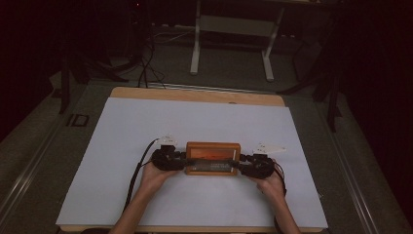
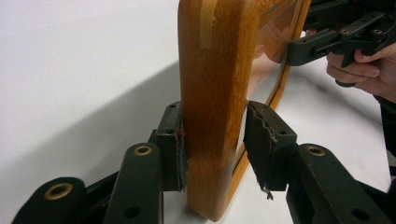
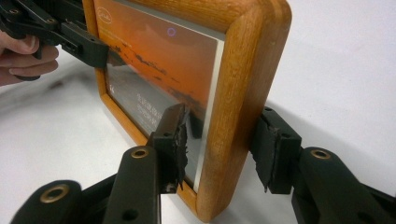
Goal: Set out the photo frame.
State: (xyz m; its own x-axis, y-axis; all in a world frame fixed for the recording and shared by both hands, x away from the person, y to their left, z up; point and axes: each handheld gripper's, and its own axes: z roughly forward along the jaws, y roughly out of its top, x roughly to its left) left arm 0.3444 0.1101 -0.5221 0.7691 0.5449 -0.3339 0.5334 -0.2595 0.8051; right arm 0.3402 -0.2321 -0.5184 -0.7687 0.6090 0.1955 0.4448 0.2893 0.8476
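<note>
A wooden picture frame (image 1: 213, 145) with an orange picture stands upright on the white sheet (image 1: 146, 126). My left gripper (image 1: 184, 161) is at its left end. In the left gripper view the jaws (image 2: 213, 133) clamp the frame's side edge (image 2: 212, 84), with both pads against the wood. My right gripper (image 1: 239, 163) is at the frame's right end. In the right gripper view it (image 3: 222, 140) straddles the frame edge (image 3: 243, 93): the back pad touches the wood, and a slim gap separates the front pad from the glass. Each gripper view also shows the other gripper (image 2: 299, 49) (image 3: 100, 51) at the frame's far end.
The sheet covers a wooden table (image 1: 195, 94) with open room on all sides of the frame. Beyond the far edge are a white desk's legs (image 1: 196, 48), cables on the floor (image 1: 146, 63) and dark stands.
</note>
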